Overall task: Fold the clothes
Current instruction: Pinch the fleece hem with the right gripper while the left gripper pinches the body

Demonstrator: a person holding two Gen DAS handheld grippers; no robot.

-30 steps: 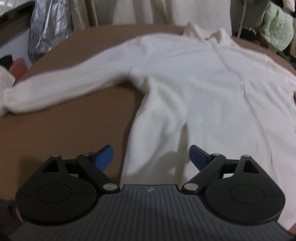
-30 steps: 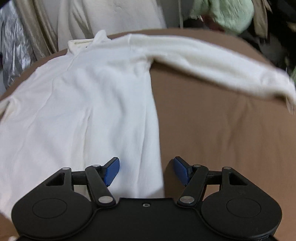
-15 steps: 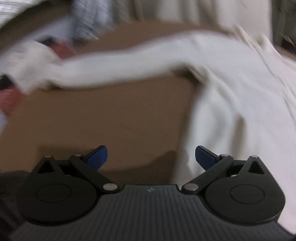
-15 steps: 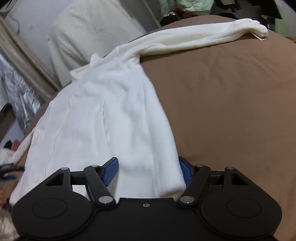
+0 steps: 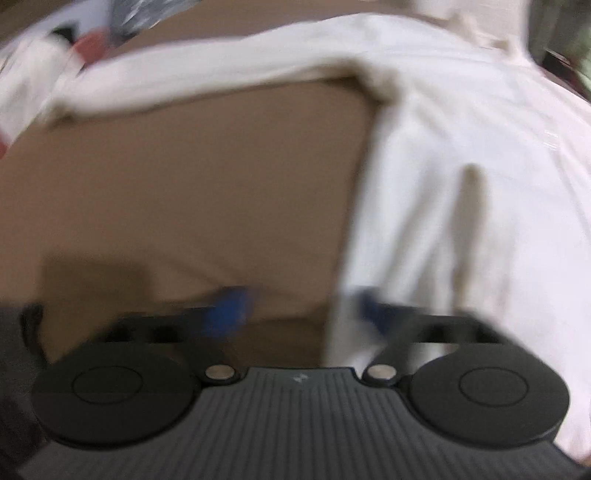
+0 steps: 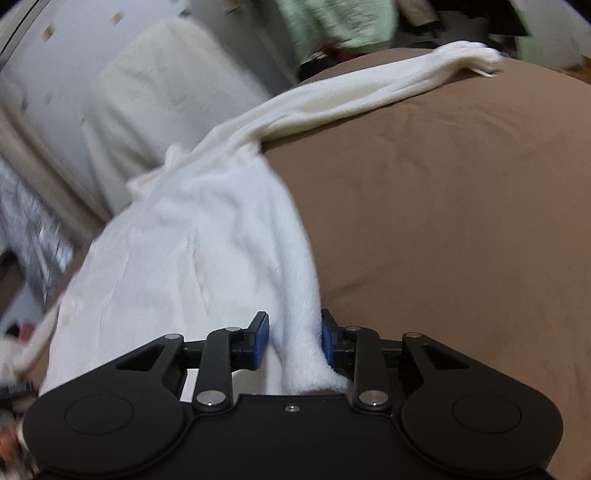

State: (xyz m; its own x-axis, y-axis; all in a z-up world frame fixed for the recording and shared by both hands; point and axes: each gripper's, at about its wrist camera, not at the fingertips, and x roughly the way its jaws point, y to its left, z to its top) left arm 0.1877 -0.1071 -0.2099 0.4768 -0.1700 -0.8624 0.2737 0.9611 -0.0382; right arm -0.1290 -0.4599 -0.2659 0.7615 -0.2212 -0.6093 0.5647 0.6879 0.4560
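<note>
Your right gripper (image 6: 291,339) has its jaws closing on the near corner of the white fleece jacket (image 6: 184,258). A raised ridge of the side edge stands bunched between the blue pads (image 6: 260,339), pinched from both sides, and the rest of the hem runs off under the gripper's black body. From that pinch the jacket's body spreads away up and to the left, lying flat on the brown cover (image 6: 443,221). One sleeve (image 6: 369,88) stretches straight out toward the far right edge of the cover, where its cuff ends in a small crumpled knot. Behind the cover you can see a cream bundle (image 6: 166,92), some pale green cloth (image 6: 340,18) and a silvery crinkled sheet (image 6: 29,229) at the left.

Your left gripper (image 5: 299,306) is smeared by motion blur. Its blue pads (image 5: 229,310) are closing in but stand apart here. The jacket's (image 5: 461,184) other side edge comes down just inside the right-hand pad, and bare brown cover (image 5: 184,184) fills the rest of the gap; neither pad can be seen pressing the fleece. The body of the jacket fills the right of that view, and its other sleeve (image 5: 221,74) reaches across the top toward the left, over the cover
</note>
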